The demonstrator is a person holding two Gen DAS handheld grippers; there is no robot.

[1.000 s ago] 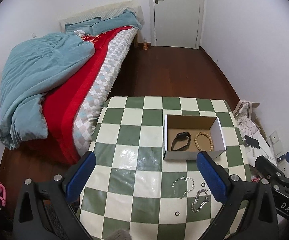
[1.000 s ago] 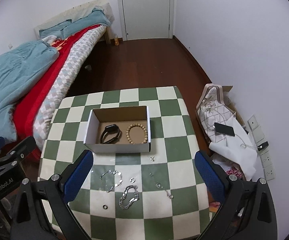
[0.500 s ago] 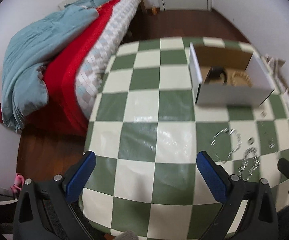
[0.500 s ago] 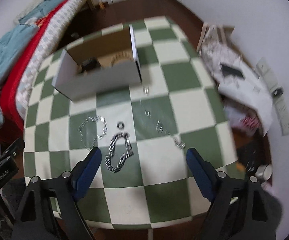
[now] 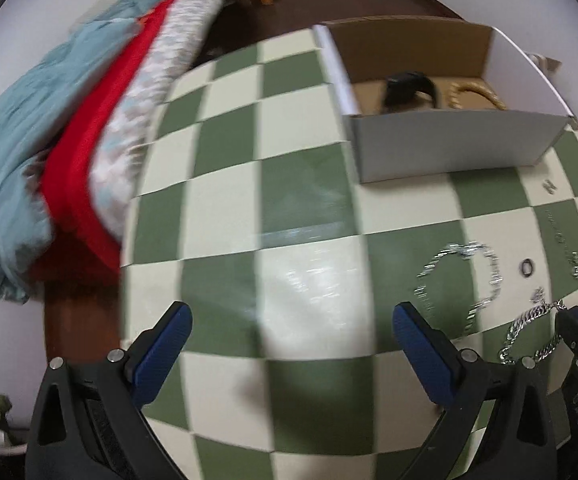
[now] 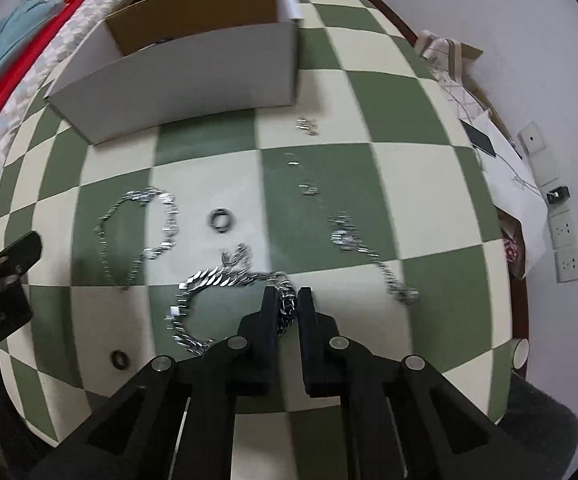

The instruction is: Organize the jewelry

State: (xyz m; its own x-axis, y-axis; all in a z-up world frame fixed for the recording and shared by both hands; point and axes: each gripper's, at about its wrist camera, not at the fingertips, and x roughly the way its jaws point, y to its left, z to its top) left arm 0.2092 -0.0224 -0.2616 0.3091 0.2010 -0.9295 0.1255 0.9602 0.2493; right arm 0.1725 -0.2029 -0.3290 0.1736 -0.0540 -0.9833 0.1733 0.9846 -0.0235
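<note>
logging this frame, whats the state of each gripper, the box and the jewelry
right gripper: shut on the thick chain bracelet
left gripper: open, empty
thick chain bracelet: on the table, one end pinched
box: open-topped, holds a black band and a bead bracelet
thin chain: loose on the table
ring: loose on the table

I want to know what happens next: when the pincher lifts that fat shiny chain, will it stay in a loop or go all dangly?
Probably dangly. The chunky silver chain is made of separate links lying in a loose curve, so it should droop from the right gripper, which is pinched on one end. It may also swing, and shiny metal links could slip.
</note>
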